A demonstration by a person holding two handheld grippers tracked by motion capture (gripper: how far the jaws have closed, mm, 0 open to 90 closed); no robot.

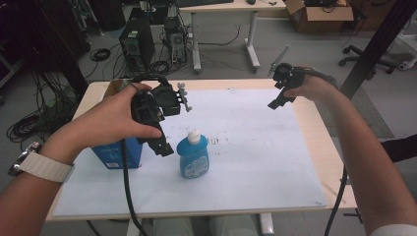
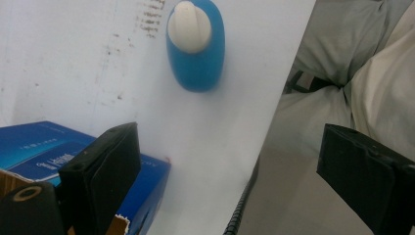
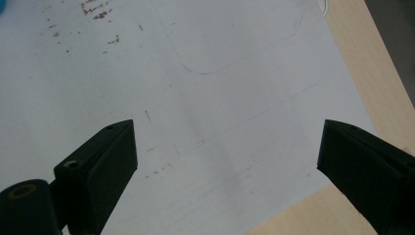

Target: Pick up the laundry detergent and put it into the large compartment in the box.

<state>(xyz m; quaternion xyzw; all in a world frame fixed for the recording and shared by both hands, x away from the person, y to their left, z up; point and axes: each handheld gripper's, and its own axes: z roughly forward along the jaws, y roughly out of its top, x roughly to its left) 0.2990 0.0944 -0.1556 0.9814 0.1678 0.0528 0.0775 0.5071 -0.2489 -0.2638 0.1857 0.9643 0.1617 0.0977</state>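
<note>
Standing beside the blue bottle [image 1: 193, 158], a blue box [image 1: 114, 153] lies under the left gripper [image 1: 163, 147], jaws apart, empty.

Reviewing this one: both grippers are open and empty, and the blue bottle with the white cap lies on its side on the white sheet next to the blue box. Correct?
One detail is off: the blue bottle stands upright, white cap up, as the high view shows. The rest holds: it is on the white sheet next to the blue box, and the left gripper and right gripper are open and empty.

left tool [image 2: 227, 161] gapes empty above blue bottle [image 2: 198, 54] and blue box [image 2: 44, 147].
</note>
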